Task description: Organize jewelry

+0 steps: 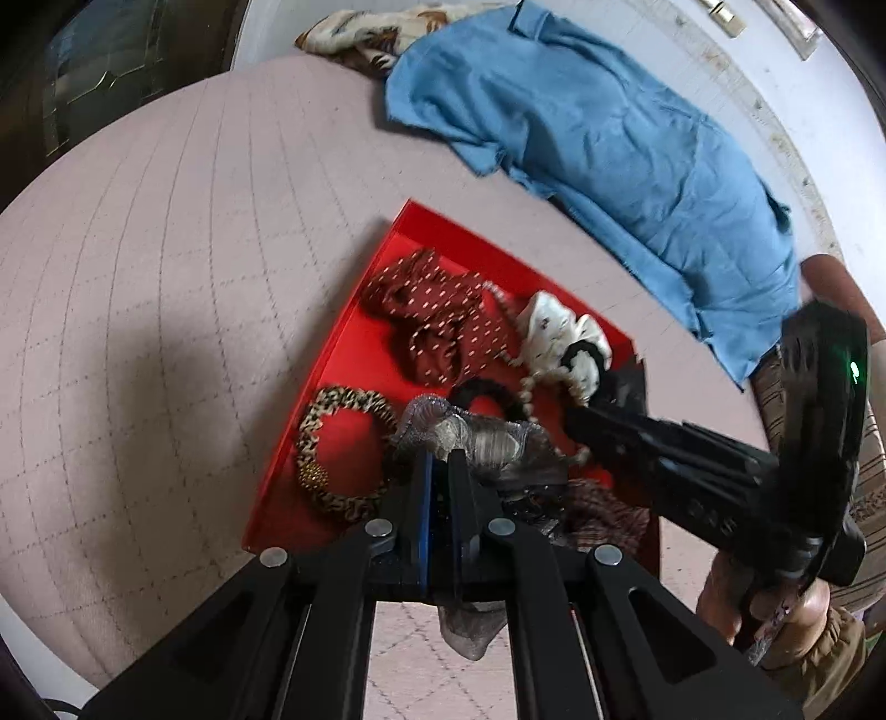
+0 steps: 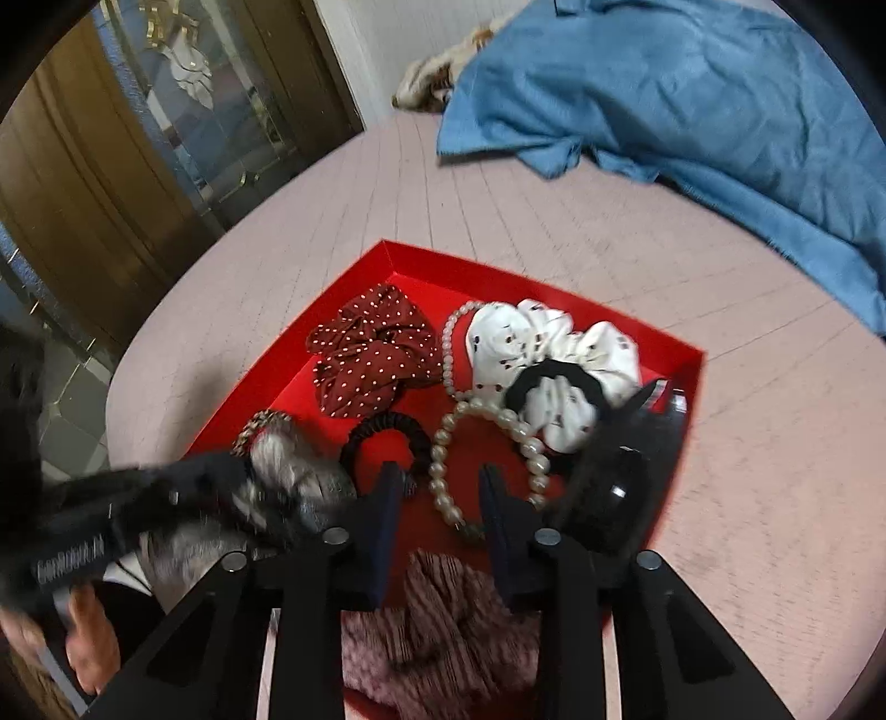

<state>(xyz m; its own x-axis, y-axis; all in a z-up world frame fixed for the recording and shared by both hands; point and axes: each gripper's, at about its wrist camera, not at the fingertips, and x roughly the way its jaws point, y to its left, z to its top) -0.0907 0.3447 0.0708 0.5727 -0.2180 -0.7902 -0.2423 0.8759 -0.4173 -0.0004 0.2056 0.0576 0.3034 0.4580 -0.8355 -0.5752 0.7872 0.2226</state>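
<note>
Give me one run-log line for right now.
left tongs: shut on grey mesh scrunchie | right tongs: open, above pearl bracelet | red tray: other scrunchies inside

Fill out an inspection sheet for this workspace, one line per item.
Surface: pink quilted bed cover.
Job's things: red tray holds dotted red scrunchie, white scrunchie, pearl necklace, black hair tie, leopard hair band, striped pink scrunchie.
Clutter: blue shirt, patterned cloth.
Grippers: left tongs shut on grey mesh scrunchie; right tongs open above the necklace.
Cables: nothing seen.
Surroundings: wooden door, white wall.
</note>
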